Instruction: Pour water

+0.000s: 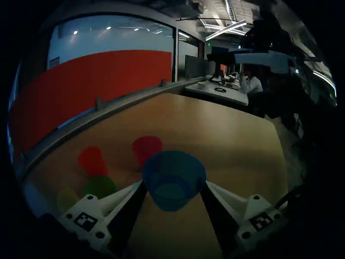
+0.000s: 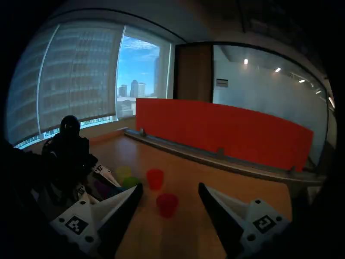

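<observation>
My left gripper (image 1: pixel 174 183) is shut on a translucent blue cup (image 1: pixel 174 175), both fingers pressing its sides; I look into its open top. On the wooden table (image 1: pixel 224 129) behind it stand a red cup (image 1: pixel 146 147), a second red cup (image 1: pixel 91 160), a green cup (image 1: pixel 100 185) and a yellow cup (image 1: pixel 67 198). My right gripper (image 2: pixel 169 186) is open with nothing between its fingers. Beyond it on the table are a red cup (image 2: pixel 167 204) and another red cup (image 2: pixel 155 178). At the left a dark hand (image 2: pixel 69 155) holds the other gripper.
A red partition (image 1: pixel 95 82) on a grey rail runs along the table's far edge. Yellow (image 2: pixel 123 172) and green (image 2: pixel 130 181) cups stand near the other gripper. A person sits at a desk (image 1: pixel 220 88) further back. Large windows (image 2: pixel 77 90) lie to the left.
</observation>
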Available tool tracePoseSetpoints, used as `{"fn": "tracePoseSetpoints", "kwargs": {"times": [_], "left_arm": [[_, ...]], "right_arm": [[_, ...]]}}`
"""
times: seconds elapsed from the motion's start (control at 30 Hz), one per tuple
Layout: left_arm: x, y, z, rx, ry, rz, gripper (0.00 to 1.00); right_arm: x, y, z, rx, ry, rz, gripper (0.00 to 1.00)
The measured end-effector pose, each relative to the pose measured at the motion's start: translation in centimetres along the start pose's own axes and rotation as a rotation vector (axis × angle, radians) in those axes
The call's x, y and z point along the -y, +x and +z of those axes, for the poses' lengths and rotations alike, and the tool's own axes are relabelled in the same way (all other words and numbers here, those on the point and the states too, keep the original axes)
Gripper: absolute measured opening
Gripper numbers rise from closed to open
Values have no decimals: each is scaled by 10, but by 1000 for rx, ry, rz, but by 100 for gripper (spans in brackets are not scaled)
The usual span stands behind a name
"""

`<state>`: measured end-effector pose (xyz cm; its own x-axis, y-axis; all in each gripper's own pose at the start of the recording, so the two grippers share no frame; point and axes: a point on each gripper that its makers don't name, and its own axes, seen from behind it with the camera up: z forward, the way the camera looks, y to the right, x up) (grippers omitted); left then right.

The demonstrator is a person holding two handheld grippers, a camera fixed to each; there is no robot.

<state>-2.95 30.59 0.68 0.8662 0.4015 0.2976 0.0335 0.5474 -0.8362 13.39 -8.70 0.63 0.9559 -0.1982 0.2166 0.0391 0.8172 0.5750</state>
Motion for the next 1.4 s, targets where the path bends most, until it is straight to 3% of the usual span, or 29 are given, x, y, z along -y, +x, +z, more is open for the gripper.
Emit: {"fn": "tracePoseSetpoints", "kwargs": {"times": [0.43, 1.4], "left_arm": [[5, 49, -35, -140, 4, -25, 85], [20, 113, -94, -374, 27, -21, 85]], "right_arm": [[6, 8, -3, -16, 5, -9, 100], [13, 16, -1, -29, 8, -20, 100]]}}
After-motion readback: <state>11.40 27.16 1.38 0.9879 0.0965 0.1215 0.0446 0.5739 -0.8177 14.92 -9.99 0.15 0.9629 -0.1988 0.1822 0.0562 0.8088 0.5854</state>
